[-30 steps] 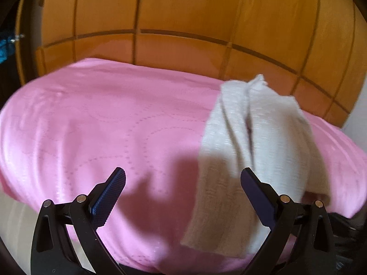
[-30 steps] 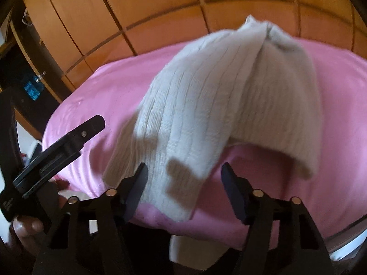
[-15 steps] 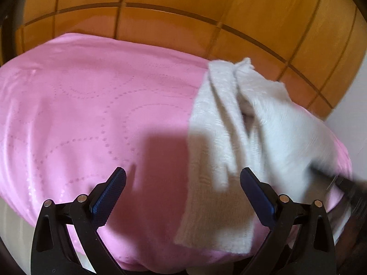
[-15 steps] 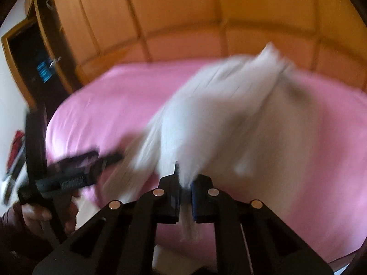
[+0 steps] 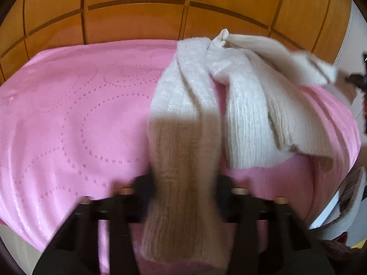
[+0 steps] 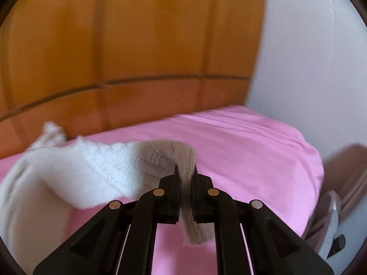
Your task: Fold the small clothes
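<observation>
A cream ribbed knit garment (image 5: 183, 105) lies crumpled on the pink bedcover (image 5: 68, 119). In the left wrist view my left gripper (image 5: 183, 185) is blurred, its jaws close on either side of the garment's near strip. In the right wrist view my right gripper (image 6: 185, 178) is shut on another part of the garment (image 6: 110, 167) and holds it lifted off the bedcover (image 6: 252, 146), the cloth stretching away to the left. The right gripper's tip shows dark at the far right edge of the left wrist view (image 5: 357, 80).
A wooden panelled headboard (image 5: 160, 11) stands behind the bed. A white wall (image 6: 309, 57) is to the right. The bed's near edge drops off below the left gripper. Brownish fabric (image 6: 348, 174) and other items lie beside the bed's right corner.
My right gripper shut on the garment and pulled its part up and to the right. My left gripper moved forward and its jaws closed in around the near strip.
</observation>
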Demonstrator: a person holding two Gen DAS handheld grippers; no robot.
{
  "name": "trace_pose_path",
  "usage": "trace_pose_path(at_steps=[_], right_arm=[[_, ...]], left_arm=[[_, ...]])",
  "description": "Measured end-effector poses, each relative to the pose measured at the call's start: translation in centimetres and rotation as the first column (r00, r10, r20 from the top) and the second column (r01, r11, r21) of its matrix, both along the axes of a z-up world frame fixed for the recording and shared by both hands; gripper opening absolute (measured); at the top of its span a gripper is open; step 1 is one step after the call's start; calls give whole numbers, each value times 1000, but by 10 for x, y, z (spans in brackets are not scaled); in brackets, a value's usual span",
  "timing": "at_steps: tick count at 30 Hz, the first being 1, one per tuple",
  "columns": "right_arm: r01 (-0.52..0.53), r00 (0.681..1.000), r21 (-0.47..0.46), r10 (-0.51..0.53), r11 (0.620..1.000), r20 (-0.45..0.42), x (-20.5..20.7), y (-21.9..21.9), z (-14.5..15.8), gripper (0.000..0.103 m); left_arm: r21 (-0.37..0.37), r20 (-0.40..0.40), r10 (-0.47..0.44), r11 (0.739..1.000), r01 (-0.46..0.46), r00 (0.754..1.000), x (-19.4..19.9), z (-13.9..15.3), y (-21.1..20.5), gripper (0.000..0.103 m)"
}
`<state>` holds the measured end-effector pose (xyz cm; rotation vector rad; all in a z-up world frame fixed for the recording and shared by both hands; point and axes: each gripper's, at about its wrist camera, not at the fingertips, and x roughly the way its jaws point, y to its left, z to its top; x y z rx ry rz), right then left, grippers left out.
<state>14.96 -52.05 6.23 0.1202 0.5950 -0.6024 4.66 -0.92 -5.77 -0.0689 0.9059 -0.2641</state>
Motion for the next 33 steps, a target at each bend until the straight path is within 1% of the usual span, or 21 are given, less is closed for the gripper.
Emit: trace_pose_path(at_steps=[4, 5, 7, 8, 9, 10, 12, 13, 14, 16, 17, 20, 21, 23, 24, 25, 27, 30, 31, 32, 33], right_arm=[[98, 994, 92, -92, 991, -65, 32, -37, -30, 9], [107, 993, 97, -101, 989, -68, 41, -37, -32, 14], [106, 993, 102, -102, 989, -51, 38, -34, -36, 37], [90, 995, 111, -86, 990, -44, 36, -26, -36, 56], [68, 997, 122, -65, 990, -29, 32, -26, -35, 62], [38, 999, 127, -36, 991, -17, 26, -13, -35, 62], [-26, 999, 156, 29, 987, -18, 17, 8, -37, 62], [-96, 995, 220, 100, 971, -8, 10, 22, -41, 62], [-137, 990, 256, 143, 957, -5, 5, 31, -41, 62], [-244, 966, 350, 260, 904, 2, -3, 57, -51, 62], [-289, 951, 404, 310, 868, 12, -5, 68, -58, 62], [-397, 892, 568, 448, 721, 56, -12, 107, -82, 58], [-414, 877, 605, 475, 680, 67, -14, 118, -90, 54], [-442, 845, 671, 526, 595, 91, -14, 142, -105, 49], [-447, 840, 687, 532, 572, 105, -13, 147, -109, 49], [-446, 837, 716, 534, 537, 121, -12, 154, -115, 48], [-438, 838, 747, 528, 499, 138, -5, 159, -123, 47], [-446, 838, 761, 518, 470, 171, 0, 165, -126, 47], [-452, 832, 776, 523, 440, 188, 0, 169, -127, 47], [-458, 824, 782, 531, 423, 196, 0, 172, -127, 47], [-473, 808, 778, 555, 414, 197, -1, 180, -128, 47]], left_arm=[[-42, 40, 63, 997, -61, 997, 25, 23, 32, 20], [-51, 53, 87, 995, -84, 995, 28, 27, 37, 20], [-63, 91, 167, 985, -162, 982, 50, 44, 65, 20], [-57, 111, 203, 979, -198, 973, 61, 51, 77, 20], [-49, 128, 239, 971, -235, 963, 73, 57, 90, 20], [-48, 147, 298, 955, -294, 943, 92, 66, 108, 20], [-43, 163, 384, 923, -382, 909, 113, 74, 130, 27], [-34, 174, 446, 894, -448, 878, 125, 80, 142, 37], [-49, 178, 474, 879, -473, 862, 129, 85, 149, 55], [-156, 205, 492, 870, -468, 846, 123, 98, 154, 77], [-183, 219, 486, 872, -454, 846, 117, 101, 153, 78], [-230, 175, 350, 923, -307, 920, 105, 94, 128, 78], [-261, 161, 300, 932, -253, 940, 99, 87, 117, 78], [-339, 103, 157, 934, -114, 982, 86, 70, 92, 78], [-379, 66, 74, 924, -43, 995, 80, 58, 76, 78], [-400, 49, 23, 916, -2, 999, 76, 50, 65, 78], [-450, -12, -85, 890, 71, 996, 69, 30, 38, 78], [-494, -60, -183, 860, 130, 981, 66, 12, 11, 78], [-491, -68, -210, 858, 150, 975, 65, 6, 1, 73], [-487, -75, -225, 858, 161, 971, 65, 0, -6, 51], [-483, -92, -241, 859, 168, 966, 66, -5, -11, 39]])
